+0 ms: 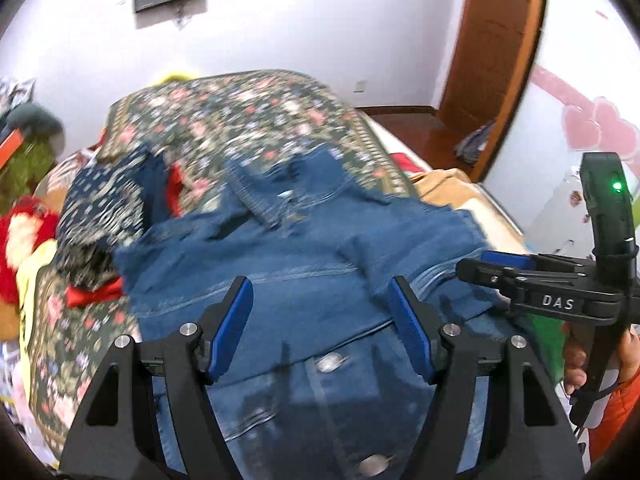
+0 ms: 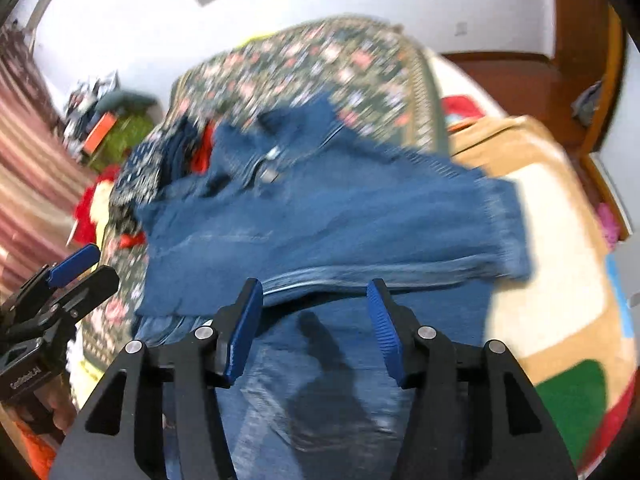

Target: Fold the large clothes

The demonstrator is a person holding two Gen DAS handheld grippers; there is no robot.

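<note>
A blue denim jacket [image 1: 280, 272] lies spread on the bed, with metal buttons [image 1: 330, 362] near me in the left wrist view. My left gripper [image 1: 320, 296] hovers just over it, open, with only cloth showing in the gap below its blue pads. From the right wrist view the jacket [image 2: 340, 216] has a sleeve folded across its body. My right gripper [image 2: 316, 296] stands open above the sleeve's near edge and holds nothing. Each gripper shows in the other's view: the right one [image 1: 476, 266] at the jacket's right side, the left one [image 2: 92, 268] at its left side.
A floral quilt [image 1: 248, 120] covers the bed behind the jacket. A dark patterned garment [image 1: 100, 208] and red cloth [image 1: 94, 294] lie at the jacket's left. A tan blanket [image 2: 540, 184] lies on the right, beside a wooden door frame [image 1: 492, 60]. A hand [image 1: 576, 364] holds the right gripper.
</note>
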